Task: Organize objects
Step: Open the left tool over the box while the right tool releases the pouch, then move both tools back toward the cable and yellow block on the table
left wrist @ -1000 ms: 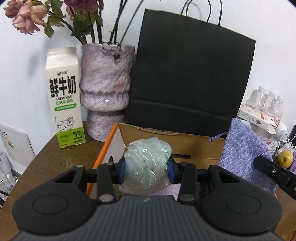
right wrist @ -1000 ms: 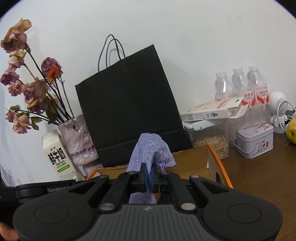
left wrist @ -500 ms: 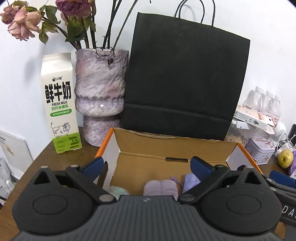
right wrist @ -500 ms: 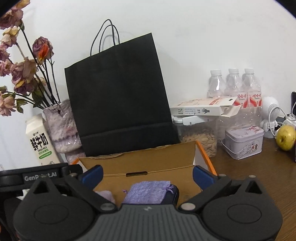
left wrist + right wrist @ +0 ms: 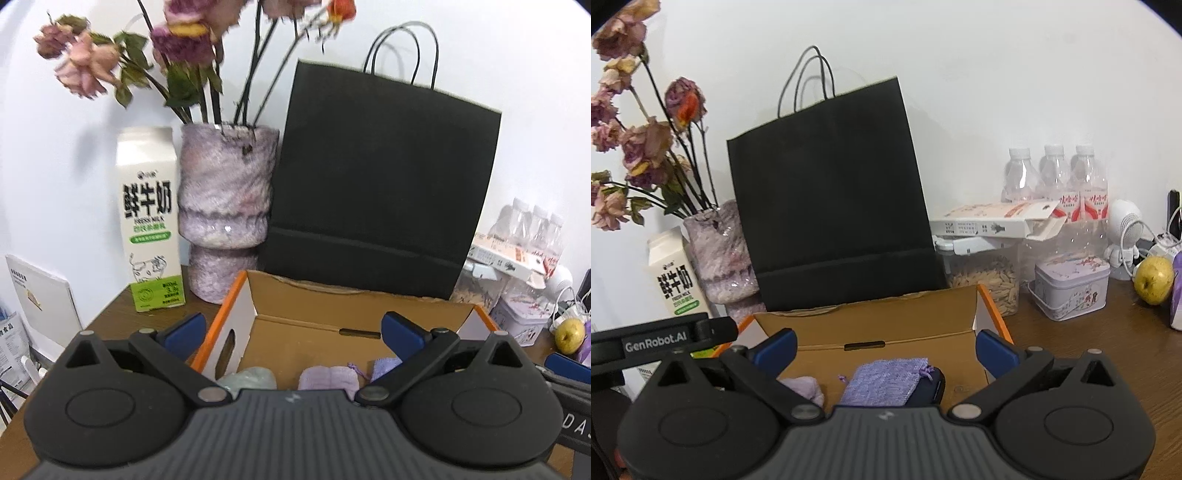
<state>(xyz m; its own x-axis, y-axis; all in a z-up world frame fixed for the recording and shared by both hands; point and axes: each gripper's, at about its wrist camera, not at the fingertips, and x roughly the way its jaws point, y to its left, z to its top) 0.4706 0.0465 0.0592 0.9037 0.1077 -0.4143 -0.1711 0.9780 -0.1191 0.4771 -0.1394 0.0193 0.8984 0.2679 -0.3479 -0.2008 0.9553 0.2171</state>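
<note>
Your left tool [image 5: 291,330] and right tool [image 5: 884,349] both stand wide apart, gripping nothing, above the cardboard box [image 5: 886,325] on the table [image 5: 1108,354]. Inside it lie the purple pouch [image 5: 882,380], a pale lilac bundle [image 5: 328,378] and the glittery wad [image 5: 251,378].

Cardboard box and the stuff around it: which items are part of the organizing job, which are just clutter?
Job:
- cardboard box
- purple drawstring pouch, in box
- lilac bundle, in box
- iridescent wrap, in box

Lying about:
- black paper bag
- milk carton
- vase
- water bottles
- tin
- yellow-green fruit
</note>
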